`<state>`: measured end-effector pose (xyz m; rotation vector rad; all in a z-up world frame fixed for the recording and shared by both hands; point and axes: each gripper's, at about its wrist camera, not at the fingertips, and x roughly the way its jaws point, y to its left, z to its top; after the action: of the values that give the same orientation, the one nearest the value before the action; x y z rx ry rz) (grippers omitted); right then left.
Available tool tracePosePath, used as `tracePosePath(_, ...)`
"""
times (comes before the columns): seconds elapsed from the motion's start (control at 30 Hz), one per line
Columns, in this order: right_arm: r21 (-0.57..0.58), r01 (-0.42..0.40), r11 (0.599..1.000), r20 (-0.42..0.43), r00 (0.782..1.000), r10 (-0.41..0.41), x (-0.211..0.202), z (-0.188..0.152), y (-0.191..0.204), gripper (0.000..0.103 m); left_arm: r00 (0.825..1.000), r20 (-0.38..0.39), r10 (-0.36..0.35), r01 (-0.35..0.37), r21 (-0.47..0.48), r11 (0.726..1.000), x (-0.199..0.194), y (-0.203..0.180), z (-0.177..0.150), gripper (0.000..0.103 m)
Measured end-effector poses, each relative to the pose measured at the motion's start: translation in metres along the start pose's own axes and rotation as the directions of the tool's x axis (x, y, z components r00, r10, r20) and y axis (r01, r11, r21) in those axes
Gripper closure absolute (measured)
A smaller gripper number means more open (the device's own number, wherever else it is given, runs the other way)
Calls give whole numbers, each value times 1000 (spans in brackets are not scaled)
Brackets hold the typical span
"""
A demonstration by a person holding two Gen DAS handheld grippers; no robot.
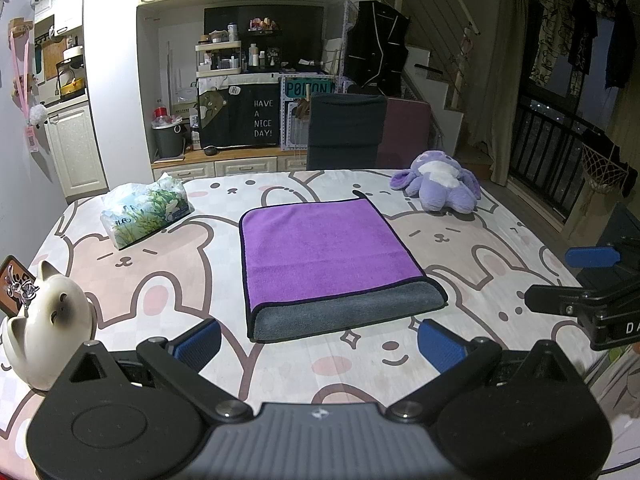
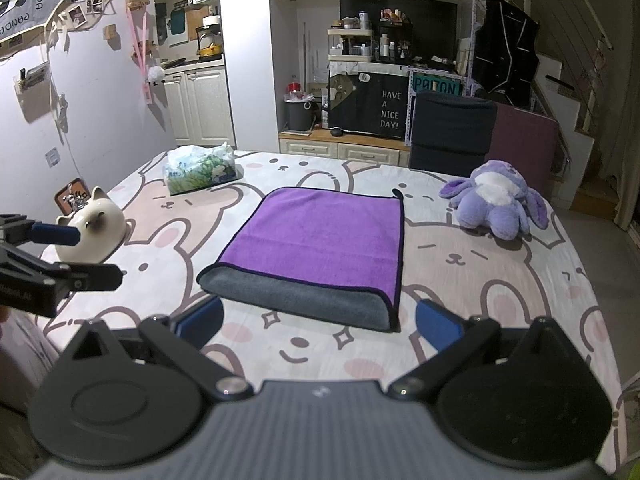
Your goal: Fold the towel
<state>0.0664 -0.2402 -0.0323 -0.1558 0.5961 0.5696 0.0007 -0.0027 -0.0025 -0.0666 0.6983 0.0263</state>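
Note:
A purple towel with a grey underside and dark trim lies folded flat on the table, its grey folded edge toward me; it also shows in the right wrist view. My left gripper is open and empty, just short of the towel's near edge. My right gripper is open and empty, also just short of the near edge. The right gripper shows at the right edge of the left wrist view, and the left gripper at the left edge of the right wrist view.
The table has a bunny-print cloth. A tissue pack lies at the far left, a white cat figurine at the near left, a purple plush toy at the far right. A dark chair stands behind the table.

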Motion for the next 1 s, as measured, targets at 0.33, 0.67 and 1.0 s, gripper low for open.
tracePosePath(0.33, -1, 0, 1000, -4, 1000, 0, 1, 0, 0, 0, 1000, 0, 0, 0, 0, 1000, -1, 0, 0, 0)
tracePosePath(0.67, -3, 0, 1000, -5, 1000, 0, 2, -2, 1, 0, 1000, 3, 2, -2, 0, 1000, -1, 0, 0, 0)
tracePosePath(1.0, 9, 23, 1000, 24, 999, -24, 0, 5, -2, 0, 998, 63, 2, -4, 33, 999, -3, -6, 15, 0)
